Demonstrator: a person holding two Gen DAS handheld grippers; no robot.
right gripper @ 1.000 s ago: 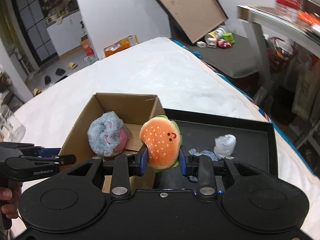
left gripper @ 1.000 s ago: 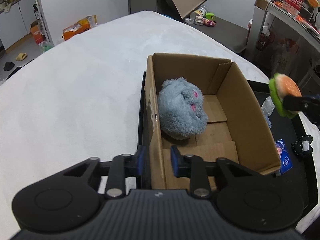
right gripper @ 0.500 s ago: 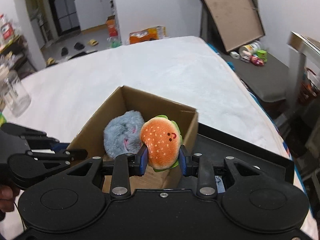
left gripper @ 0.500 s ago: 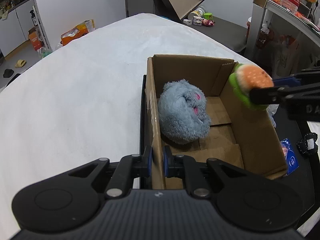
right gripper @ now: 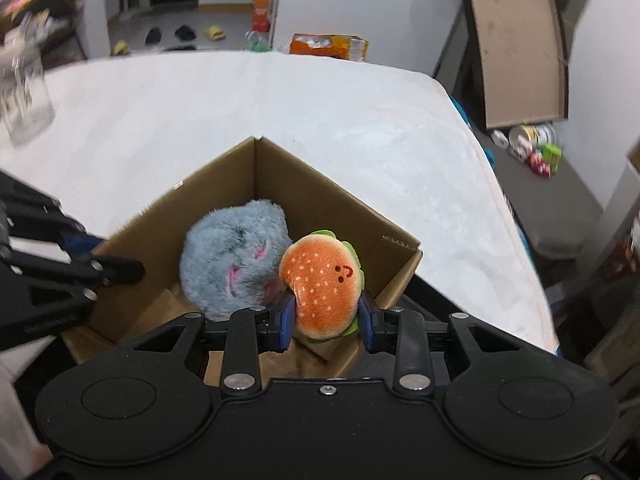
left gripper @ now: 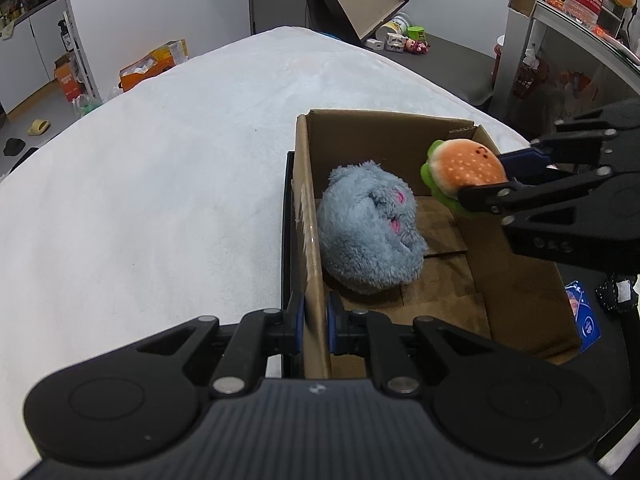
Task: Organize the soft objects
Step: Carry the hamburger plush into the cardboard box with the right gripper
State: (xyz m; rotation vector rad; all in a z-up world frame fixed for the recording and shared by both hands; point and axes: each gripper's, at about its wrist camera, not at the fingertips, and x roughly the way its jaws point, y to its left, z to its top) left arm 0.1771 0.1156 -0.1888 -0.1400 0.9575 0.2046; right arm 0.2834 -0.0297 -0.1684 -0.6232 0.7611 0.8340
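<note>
An open cardboard box [left gripper: 516,292] [right gripper: 320,196] stands on a black tray [left gripper: 612,344]. A fluffy grey-blue plush [left gripper: 370,236] [right gripper: 234,264] lies inside it. My left gripper [left gripper: 314,326] is shut on the box's left wall near its front corner; it also shows in the right wrist view [right gripper: 100,264]. My right gripper [right gripper: 326,320] is shut on a burger plush [right gripper: 322,286] [left gripper: 464,170] and holds it over the box's right side, above the floor of the box, beside the grey plush.
The box and tray sit on a white padded surface [left gripper: 160,200]. A blue packet [left gripper: 582,316] and a small black item [left gripper: 616,296] lie on the tray right of the box. A glass jar [right gripper: 24,104] stands at the far left.
My left gripper closed onto the box wall. My right gripper carried the burger plush from right of the box to over its inside.
</note>
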